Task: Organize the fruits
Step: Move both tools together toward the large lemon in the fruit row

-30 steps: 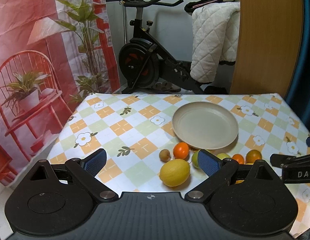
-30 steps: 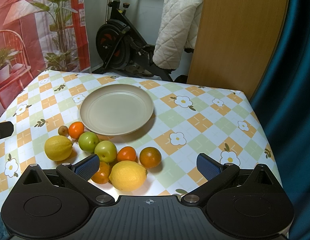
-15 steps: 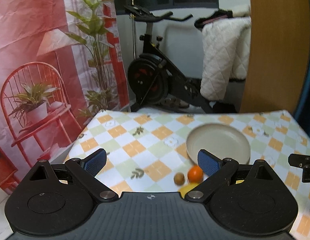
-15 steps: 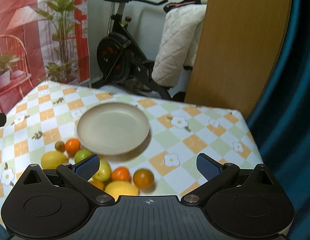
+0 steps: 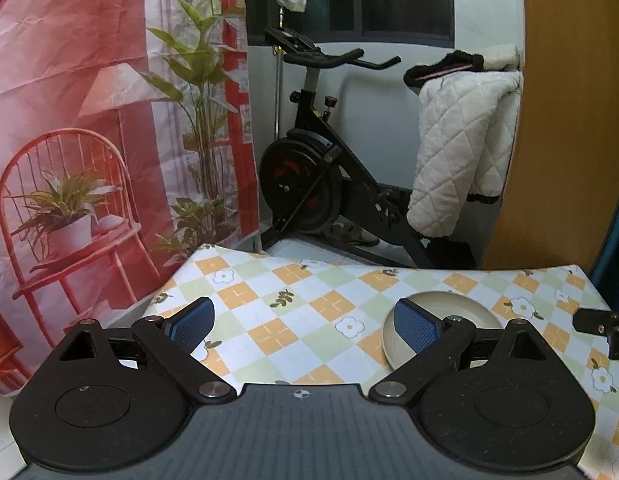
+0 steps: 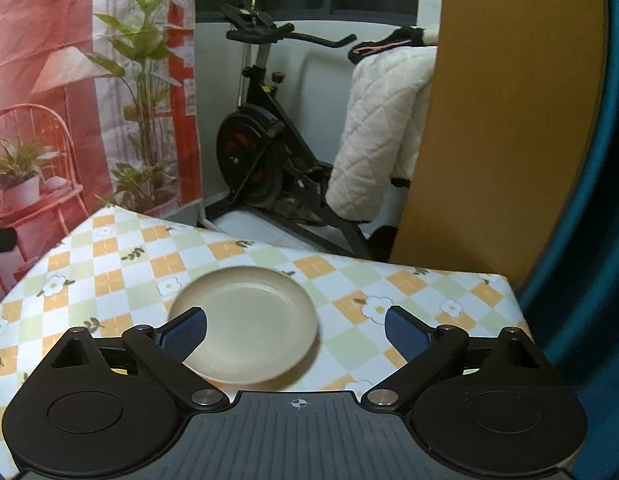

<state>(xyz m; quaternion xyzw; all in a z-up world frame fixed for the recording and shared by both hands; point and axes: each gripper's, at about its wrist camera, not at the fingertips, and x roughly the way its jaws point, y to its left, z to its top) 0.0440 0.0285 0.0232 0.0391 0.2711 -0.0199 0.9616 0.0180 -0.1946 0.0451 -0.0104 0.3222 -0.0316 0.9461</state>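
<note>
The beige plate (image 6: 249,320) lies bare on the checked tablecloth (image 6: 109,280), just beyond my right gripper (image 6: 295,332). That gripper's jaws are wide and closing, with nothing between them. In the left wrist view the plate (image 5: 461,304) is half hidden behind the right finger of my left gripper (image 5: 305,324), which is open and holds nothing. The right gripper's tip (image 5: 601,328) pokes in at that view's right edge. The fruits are hidden under the gripper bodies, apart from a yellow sliver (image 6: 117,371).
Past the table's far edge stand an exercise bike (image 5: 309,184) and a quilted white blanket (image 5: 457,152) hung by a wooden panel (image 5: 569,120). A red printed backdrop (image 5: 69,120) fills the left. A teal curtain (image 6: 589,200) hangs on the right.
Both views have tipped upward. The fruits have slid down out of sight behind the gripper bodies, and the plate sits lower in each frame. The right jaws stand slightly narrower.
</note>
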